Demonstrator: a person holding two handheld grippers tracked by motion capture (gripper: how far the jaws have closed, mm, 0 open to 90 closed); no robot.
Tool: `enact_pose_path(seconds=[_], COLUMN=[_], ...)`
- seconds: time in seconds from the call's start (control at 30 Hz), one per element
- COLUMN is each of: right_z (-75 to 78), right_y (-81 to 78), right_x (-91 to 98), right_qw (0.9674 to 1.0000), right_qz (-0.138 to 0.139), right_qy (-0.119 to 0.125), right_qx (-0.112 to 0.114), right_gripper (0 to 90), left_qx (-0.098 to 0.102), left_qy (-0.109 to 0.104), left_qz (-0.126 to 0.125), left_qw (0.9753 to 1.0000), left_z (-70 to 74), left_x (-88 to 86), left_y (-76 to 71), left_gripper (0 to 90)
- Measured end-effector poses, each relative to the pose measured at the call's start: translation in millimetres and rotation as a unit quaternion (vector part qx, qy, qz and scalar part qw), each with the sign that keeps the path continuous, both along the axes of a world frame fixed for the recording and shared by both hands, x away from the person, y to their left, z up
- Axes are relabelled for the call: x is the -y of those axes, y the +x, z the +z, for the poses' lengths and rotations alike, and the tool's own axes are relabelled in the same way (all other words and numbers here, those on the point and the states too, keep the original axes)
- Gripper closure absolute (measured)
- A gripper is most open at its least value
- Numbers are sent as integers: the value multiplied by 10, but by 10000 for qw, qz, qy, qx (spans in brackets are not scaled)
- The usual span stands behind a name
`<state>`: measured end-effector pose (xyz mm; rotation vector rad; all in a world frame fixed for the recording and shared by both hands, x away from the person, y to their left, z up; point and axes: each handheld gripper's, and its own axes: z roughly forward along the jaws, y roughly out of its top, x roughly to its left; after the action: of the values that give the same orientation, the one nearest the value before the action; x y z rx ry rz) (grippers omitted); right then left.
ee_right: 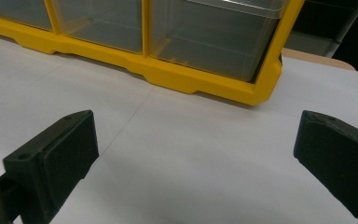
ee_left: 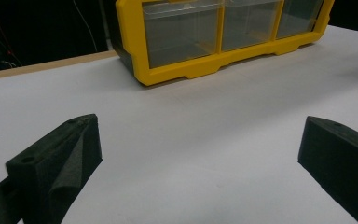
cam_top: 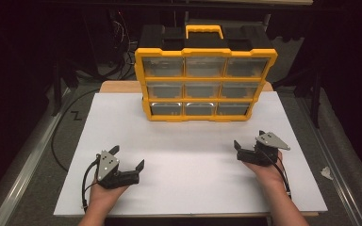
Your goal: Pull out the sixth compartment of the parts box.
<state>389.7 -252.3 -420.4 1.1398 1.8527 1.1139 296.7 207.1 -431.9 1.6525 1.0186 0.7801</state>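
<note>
Organizer: a yellow-framed drawer organizer (cam_top: 205,84) is stood upright at the middle of the far edge of the white board (cam_top: 188,155), its nine clear drawers faced toward the person.
Drawers: all nine are seen pushed in flush with the frame; no contents can be made out through the clear fronts.
Progress: nothing is judged done yet; the organizer is untouched, and the approach, the grasp and any drawer handling are all left.
Left gripper: the left gripper (cam_top: 128,158) is held low over the board near its near-left corner, well apart from the organizer; its jaws are spread wide and nothing is held between them.
Left gripper aim: in the left gripper view the lower-left corner of the frame (ee_left: 142,77) is seen ahead.
Right gripper: the right gripper (cam_top: 249,139) is held low near the right edge of the board, nearer to the organizer but not touching it; its jaws are likewise spread and empty.
Right gripper aim: the lower-right corner of the frame (ee_right: 261,95) is seen ahead.
Hands: both forearms are brought in over the near edge, the grippers well apart from each other.
</note>
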Motion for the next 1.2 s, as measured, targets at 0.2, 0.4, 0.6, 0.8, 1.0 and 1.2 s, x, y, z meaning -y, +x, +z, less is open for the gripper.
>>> enact_pose_path(seconds=[0.2,0.4,0.6,0.8,1.0,1.2], right_z=[-13,26,24,-14,-47,-46], right_y=[21,-37,-57,-92,-111,-153], right_x=[-12,26,105,184,238,213], right_qw=[9998,9989,9976,9949,9917,9864], right_qz=[-17,-26,-93,-167,-171,-37], right_qy=[-175,-443,-673,-985,-1271,-1637], right_qx=[-43,128,152,130,93,169], right_gripper=[12,11,11,11,11,11], left_qx=[20,18,16,29,33,47], left_qy=[-21,-34,-53,-69,-69,-79], left_qz=[7,3,1,0,12,23], left_qw=[10000,10000,10000,10000,10000,10000], left_z=[5,10,7,10,13,16], left_x=[-9,-12,-9,-7,-10,-17], left_y=[-7,-15,-10,-12,-16,-17], left_gripper=[3,7,8,8,8,8])
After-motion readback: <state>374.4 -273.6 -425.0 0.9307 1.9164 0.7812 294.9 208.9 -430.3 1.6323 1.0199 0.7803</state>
